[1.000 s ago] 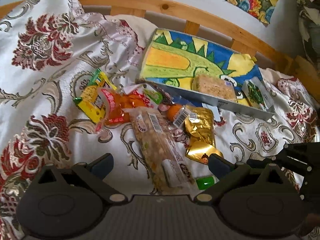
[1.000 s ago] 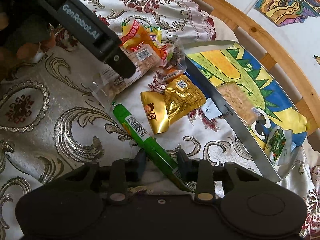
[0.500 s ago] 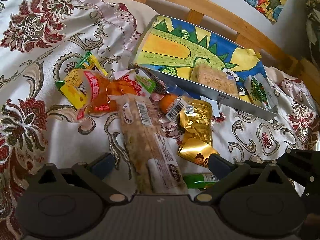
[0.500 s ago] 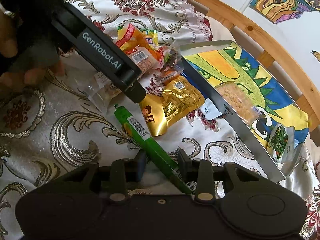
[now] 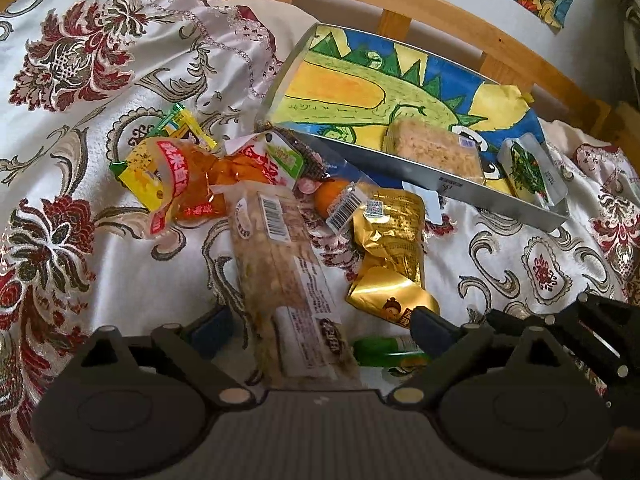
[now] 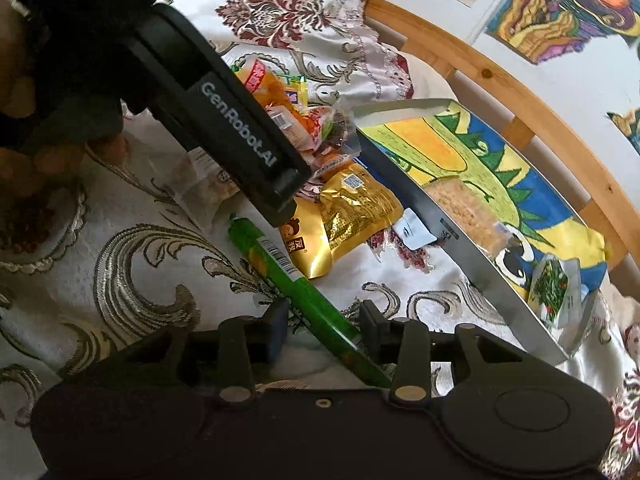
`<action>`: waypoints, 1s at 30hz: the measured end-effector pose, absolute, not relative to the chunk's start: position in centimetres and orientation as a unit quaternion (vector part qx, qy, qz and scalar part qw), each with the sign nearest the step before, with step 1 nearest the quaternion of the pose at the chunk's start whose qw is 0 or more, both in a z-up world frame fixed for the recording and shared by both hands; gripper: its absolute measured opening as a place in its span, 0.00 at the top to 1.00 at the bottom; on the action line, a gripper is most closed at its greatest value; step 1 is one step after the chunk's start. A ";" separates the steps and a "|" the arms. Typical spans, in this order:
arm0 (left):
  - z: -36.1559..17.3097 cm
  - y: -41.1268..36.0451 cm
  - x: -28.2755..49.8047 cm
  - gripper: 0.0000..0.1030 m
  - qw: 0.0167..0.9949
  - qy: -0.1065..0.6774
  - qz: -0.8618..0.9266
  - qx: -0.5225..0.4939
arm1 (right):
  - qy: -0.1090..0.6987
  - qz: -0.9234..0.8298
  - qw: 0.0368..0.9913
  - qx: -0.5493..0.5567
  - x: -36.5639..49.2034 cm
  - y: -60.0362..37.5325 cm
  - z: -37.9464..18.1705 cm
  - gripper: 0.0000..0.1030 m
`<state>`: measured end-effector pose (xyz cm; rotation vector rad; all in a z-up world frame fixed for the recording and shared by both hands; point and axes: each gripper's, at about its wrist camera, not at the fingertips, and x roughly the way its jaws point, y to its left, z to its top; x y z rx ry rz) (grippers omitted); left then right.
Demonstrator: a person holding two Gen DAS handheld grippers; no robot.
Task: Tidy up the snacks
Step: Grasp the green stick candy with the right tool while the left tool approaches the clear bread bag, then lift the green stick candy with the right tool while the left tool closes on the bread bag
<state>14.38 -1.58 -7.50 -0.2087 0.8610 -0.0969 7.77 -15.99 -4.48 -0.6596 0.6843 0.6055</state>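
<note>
Two grippers work over a patterned bedspread point(image 5: 120, 280) where loose snacks lie beside a metal tray point(image 5: 460, 190) lined with a dinosaur drawing; a pale rice cake point(image 5: 434, 148) and a packet of greens point(image 5: 530, 168) already sit in that tray. The left gripper point(image 5: 320, 326) stands wide, its jaws having just closed in a little, straddling the near end of a long clear-wrapped cereal bar point(image 5: 280, 272) without pressing on it. The right gripper point(image 6: 322, 324) has a green stick pack point(image 6: 296, 284) between its jaws, which have just been opening; a gap shows on each side, so the pack looks released, lying on the bedspread. Near both lie a crumpled gold pouch point(image 5: 390, 256) and, further off, orange and yellow packets point(image 5: 188, 184) in a heap. The cereal bar is probably light but brittle under slippery film, so it would be best taken across its width near the middle, with gentle pressure, rather than by the flimsy sealed end. The green stick is slim, fairly stiff and glossy; a grip at mid-length should keep it from pivoting. The gold pouch is soft and puffy, likely to slide unless pinched at a seam.
</note>
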 end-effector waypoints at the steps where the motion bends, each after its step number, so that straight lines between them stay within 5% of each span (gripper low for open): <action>1: -7.6 -1.7 14.4 0.10 0.901 0.419 -0.048 -0.100 | 0.323 0.288 0.845 -0.314 7.9 -15.9 -4.6 0.58; 10: -7.3 -1.7 14.2 0.43 0.896 0.435 -0.020 -0.091 | 0.324 0.280 0.844 -0.322 7.4 -15.9 -4.3 0.63; 22: -6.7 0.3 12.1 0.52 0.879 0.455 -0.024 -0.142 | 0.342 0.278 0.832 -0.337 5.0 -15.8 -2.3 0.67; 24: -6.7 0.9 11.5 0.52 0.878 0.453 -0.024 -0.151 | 0.367 0.289 0.828 -0.310 4.8 -16.2 -1.9 0.98; 28: -6.8 1.5 11.2 0.52 0.878 0.451 -0.027 -0.159 | 0.359 0.288 0.832 -0.308 3.8 -16.5 -2.0 0.90; 30: -6.6 1.3 11.3 0.51 0.880 0.450 -0.028 -0.151 | 0.351 0.283 0.836 -0.311 3.8 -16.5 -2.0 0.78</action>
